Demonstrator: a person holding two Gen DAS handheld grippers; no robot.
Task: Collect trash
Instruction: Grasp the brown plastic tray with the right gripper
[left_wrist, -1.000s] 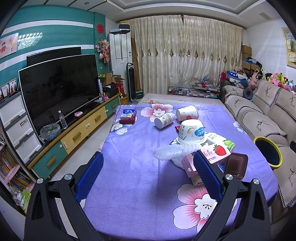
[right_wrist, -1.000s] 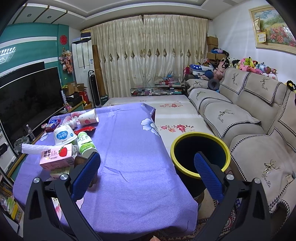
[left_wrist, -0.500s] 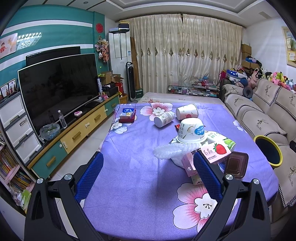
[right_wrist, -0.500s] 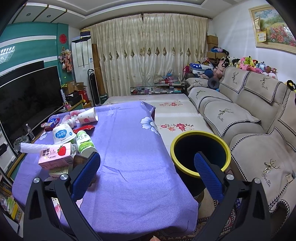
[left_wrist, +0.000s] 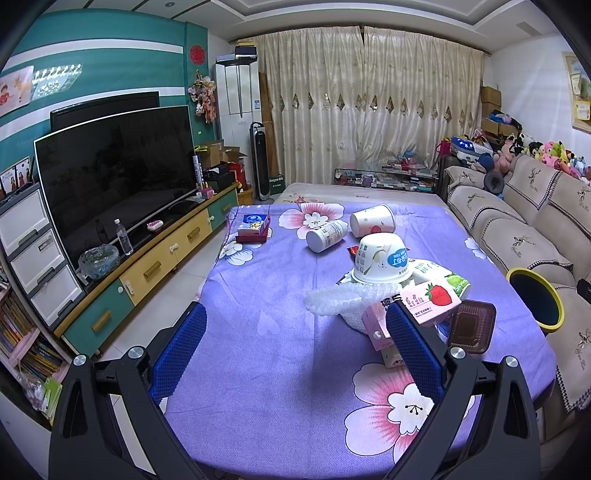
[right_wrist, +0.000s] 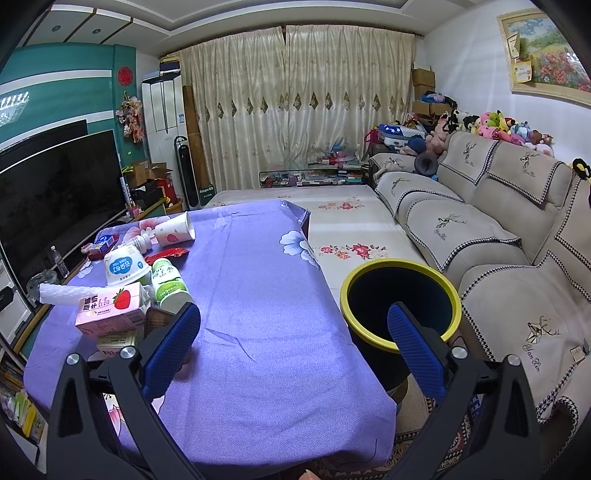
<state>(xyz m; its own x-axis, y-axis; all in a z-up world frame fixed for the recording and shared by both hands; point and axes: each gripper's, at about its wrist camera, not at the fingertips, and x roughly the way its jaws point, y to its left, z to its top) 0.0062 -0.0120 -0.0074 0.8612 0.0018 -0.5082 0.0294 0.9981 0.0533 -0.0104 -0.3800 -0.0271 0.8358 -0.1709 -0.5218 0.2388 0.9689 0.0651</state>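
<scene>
- the left tool (left_wrist: 295, 354) hangs over the near end of the counter with its blue padded jaws spread wide and nothing between them; judging by its aim, it is lined up to start on the clutter at its right
- the trash sits bunched on the counter's middle and right: a white crumpled sheet of bubble wrap (left_wrist: 340, 301), a pink strawberry milk carton (left_wrist: 430, 302) leaning across the heap, an upturned white paper bowl with a blue label (left_wrist: 382, 260), a green and white plastic bottle (right_wrist: 168, 284) and a dark brown plastic tray (left_wrist: 471, 326) near the edge
- farther back lie a tipped white bottle (left_wrist: 327, 235) and a tipped white paper cup (left_wrist: 371, 220), well apart from the heap
- the right tool (right_wrist: 293, 336) is likewise spread and empty, framing the counter edge and the black round bin with a yellow rim (right_wrist: 400, 299), which stands on the floor between counter and sofa, open and handy for drops
- the counter wears a purple flowered cloth (left_wrist: 258, 332), soft and a little creased
- the room: a large dark television (left_wrist: 114, 177) on the left, cream curtains (left_wrist: 369, 103) behind, a beige sofa (right_wrist: 480, 236) on the right
</scene>
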